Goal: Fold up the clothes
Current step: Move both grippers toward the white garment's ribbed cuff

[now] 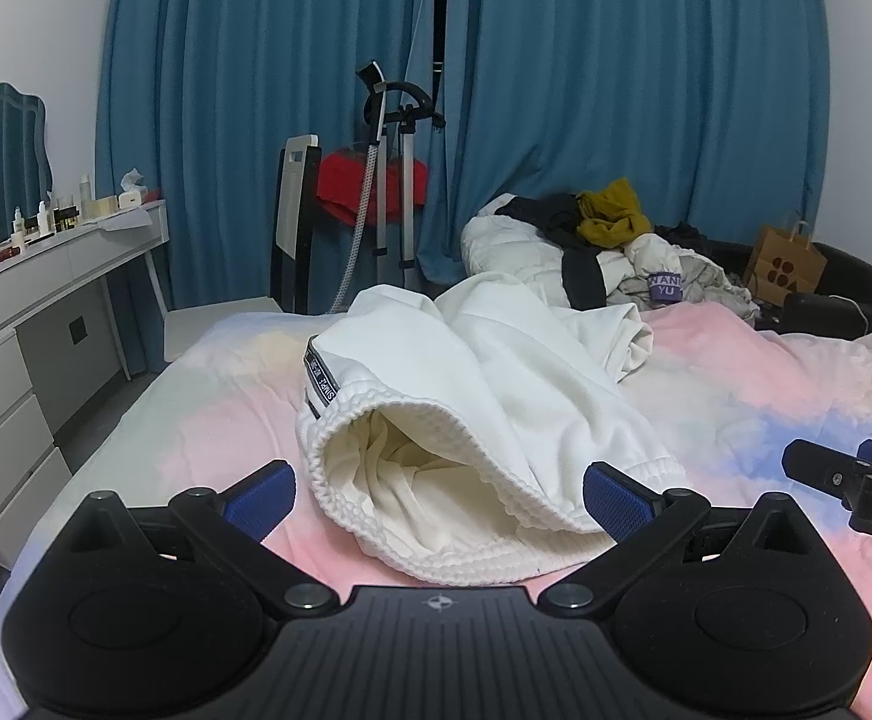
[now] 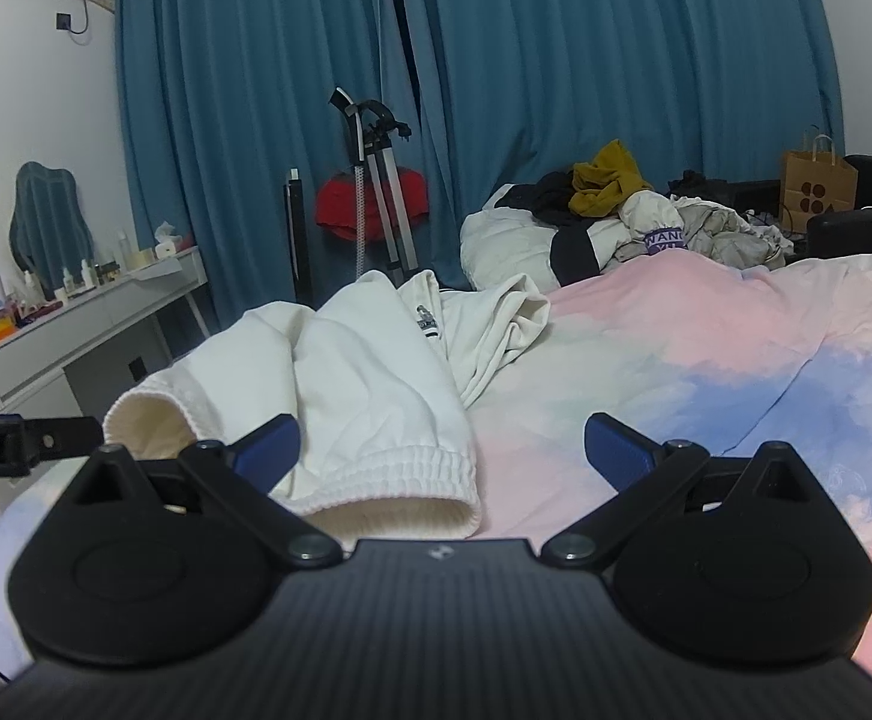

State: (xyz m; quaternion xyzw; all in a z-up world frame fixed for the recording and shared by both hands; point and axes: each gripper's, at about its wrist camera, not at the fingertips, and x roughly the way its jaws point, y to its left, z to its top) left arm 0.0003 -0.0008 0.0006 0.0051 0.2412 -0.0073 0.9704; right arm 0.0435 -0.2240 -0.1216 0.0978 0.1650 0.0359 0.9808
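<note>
White sweatpants (image 1: 466, 378) lie crumpled on the pink and blue bed cover (image 1: 766, 396), the ribbed waistband gaping toward me. My left gripper (image 1: 439, 495) is open and empty, its blue pads either side of the waistband opening, just above it. In the right wrist view the same pants (image 2: 363, 372) lie left of centre. My right gripper (image 2: 442, 444) is open and empty, over the waistband's right end. The right gripper's tip shows at the left wrist view's right edge (image 1: 844, 474); the left gripper's tip shows at the right wrist view's left edge (image 2: 27, 441).
A heap of other clothes (image 1: 604, 240) with a mustard item lies at the bed's far end. A white dresser (image 1: 45, 312) with bottles stands left. A garment steamer (image 1: 387, 180), a chair, blue curtains and a paper bag (image 1: 787, 264) are behind the bed.
</note>
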